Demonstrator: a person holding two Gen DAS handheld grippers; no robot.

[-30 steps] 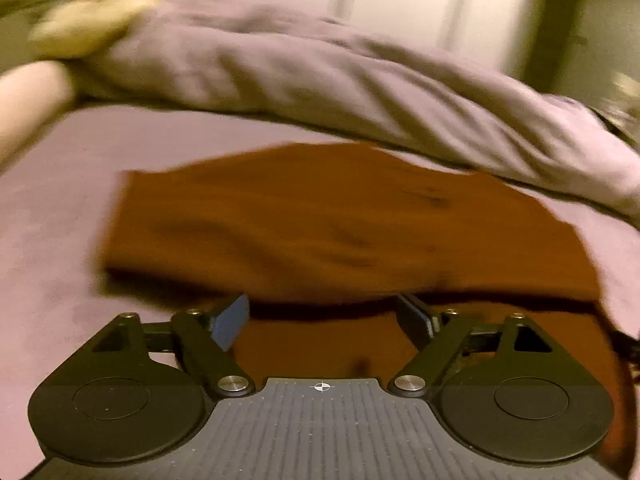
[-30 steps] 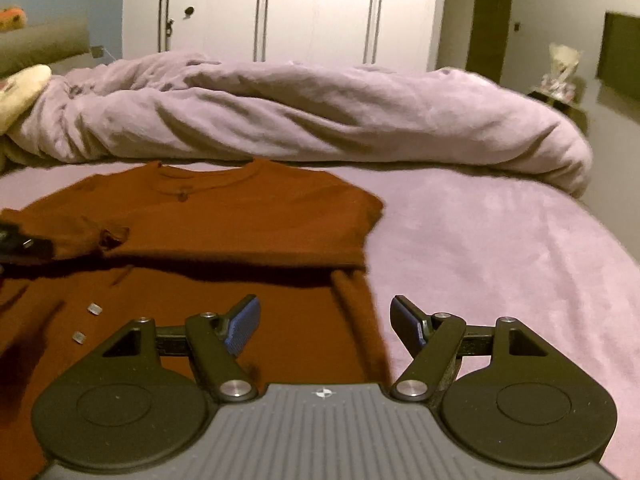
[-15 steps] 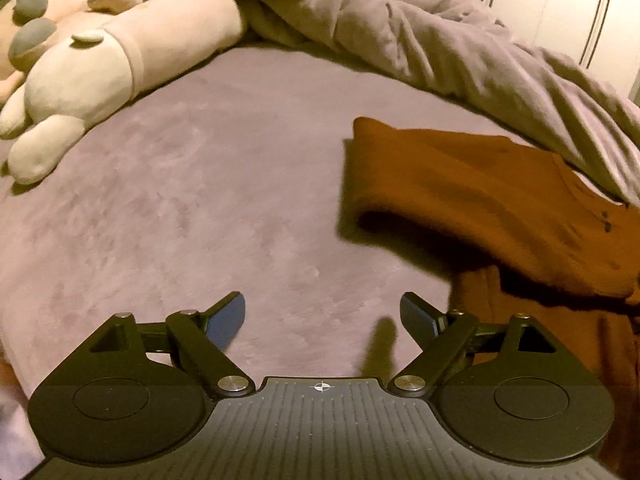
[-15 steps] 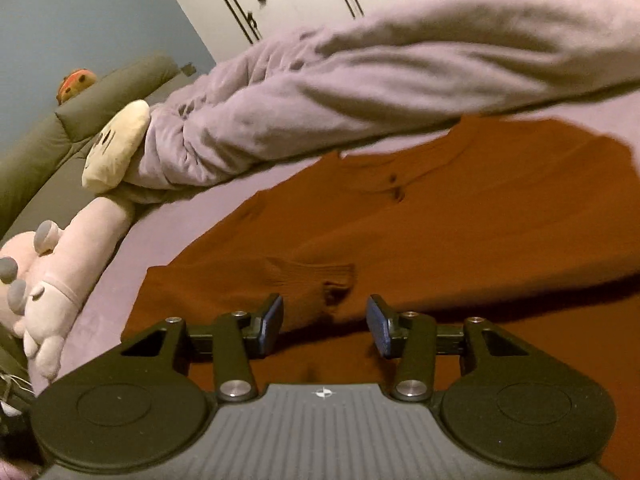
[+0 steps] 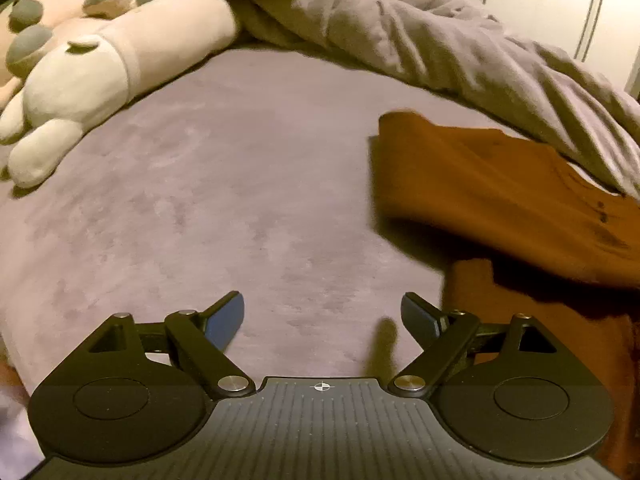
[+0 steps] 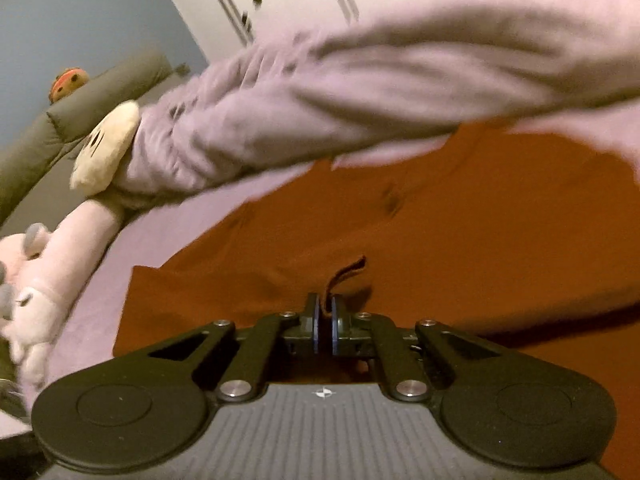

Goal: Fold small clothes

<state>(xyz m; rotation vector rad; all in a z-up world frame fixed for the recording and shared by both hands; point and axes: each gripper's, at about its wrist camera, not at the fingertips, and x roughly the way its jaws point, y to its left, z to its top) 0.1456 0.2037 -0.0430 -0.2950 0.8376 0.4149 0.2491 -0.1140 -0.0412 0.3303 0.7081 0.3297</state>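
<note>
A rust-brown garment (image 5: 500, 184) is seen at right on a mauve bed (image 5: 220, 200). A lilac duvet (image 5: 440, 48) is bunched along the top, a pale pink plush (image 5: 120, 60) with grey pads sits upper left.

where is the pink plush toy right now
In the left wrist view the pink plush toy lies at the upper left on the purple bed cover, beside the rumpled duvet, well apart from the brown shirt.
</note>
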